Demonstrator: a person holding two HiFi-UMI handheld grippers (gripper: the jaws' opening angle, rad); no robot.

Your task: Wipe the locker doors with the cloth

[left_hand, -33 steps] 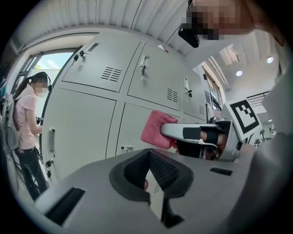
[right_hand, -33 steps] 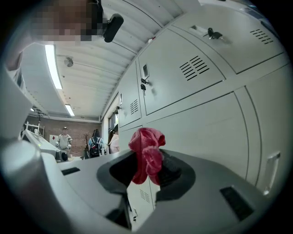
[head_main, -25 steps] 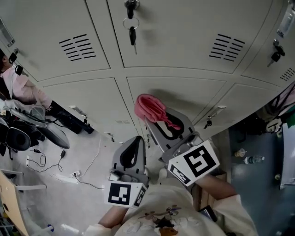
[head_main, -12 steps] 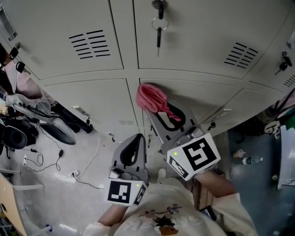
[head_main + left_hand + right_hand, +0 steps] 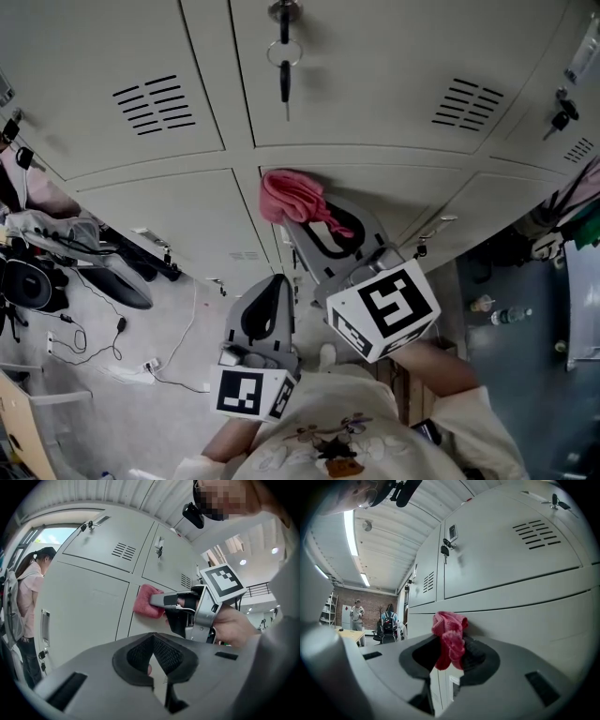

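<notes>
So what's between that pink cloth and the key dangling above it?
Just bare locker door and the horizontal seam between upper and lower doors. Nothing else separates the cloth from the key, as the head view shows.

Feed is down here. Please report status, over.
Right hand-held gripper shut on cloth, cloth against locker door. Left hand-held gripper shut, empty. Key hangs above, apart from cloth.

A locker area in an industrial hall: grey metal lockers (image 5: pixel 375 75), brick wall (image 5: pixel 370 599), strip lights (image 5: pixel 349 531), floor cables (image 5: pixel 82 325).
</notes>
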